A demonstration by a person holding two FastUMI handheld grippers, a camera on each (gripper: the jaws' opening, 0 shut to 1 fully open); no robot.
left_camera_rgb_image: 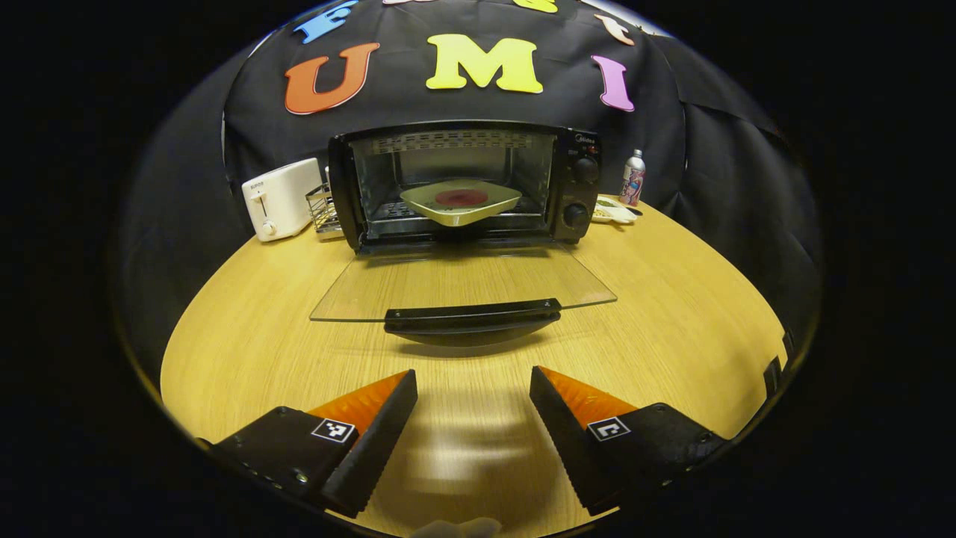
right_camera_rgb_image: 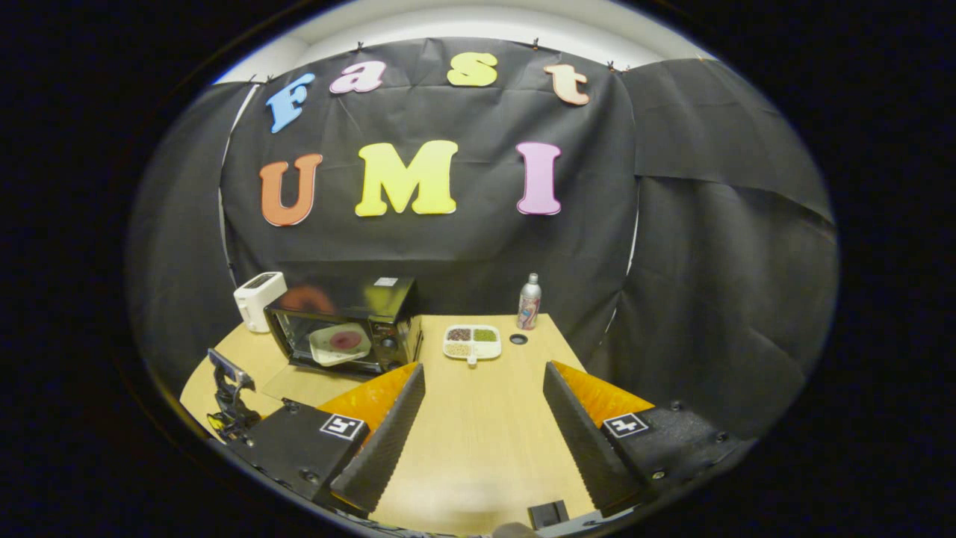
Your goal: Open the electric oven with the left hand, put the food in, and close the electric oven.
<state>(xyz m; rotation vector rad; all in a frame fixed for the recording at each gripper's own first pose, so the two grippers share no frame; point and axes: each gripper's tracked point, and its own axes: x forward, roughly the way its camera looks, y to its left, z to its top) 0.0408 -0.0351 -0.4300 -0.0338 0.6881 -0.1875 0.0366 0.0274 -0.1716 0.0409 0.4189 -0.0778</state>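
Facing the electric oven [left_camera_rgb_image: 463,183] head-on, the left gripper [left_camera_rgb_image: 473,418] hangs low over the wooden table [left_camera_rgb_image: 672,329] with its jaws spread wide and nothing between them. The oven's glass door [left_camera_rgb_image: 463,284] lies folded down flat toward it, and the door's black handle [left_camera_rgb_image: 472,315] runs crosswise, straight ahead of the gap between the fingers and nearer to this gripper than to the other. Inside, on the rack, sits a pale square plate [left_camera_rgb_image: 461,200] with a dark red round of food [left_camera_rgb_image: 461,197] on it, so the loading looks done and closing the door is likely what remains; that would mean getting under or around the handle and swinging it up and away. The right gripper [right_camera_rgb_image: 484,407] is also wide open and empty, held well back and to the oven's right. A small brand mark sits at the oven's top right corner, too small to read reliably.
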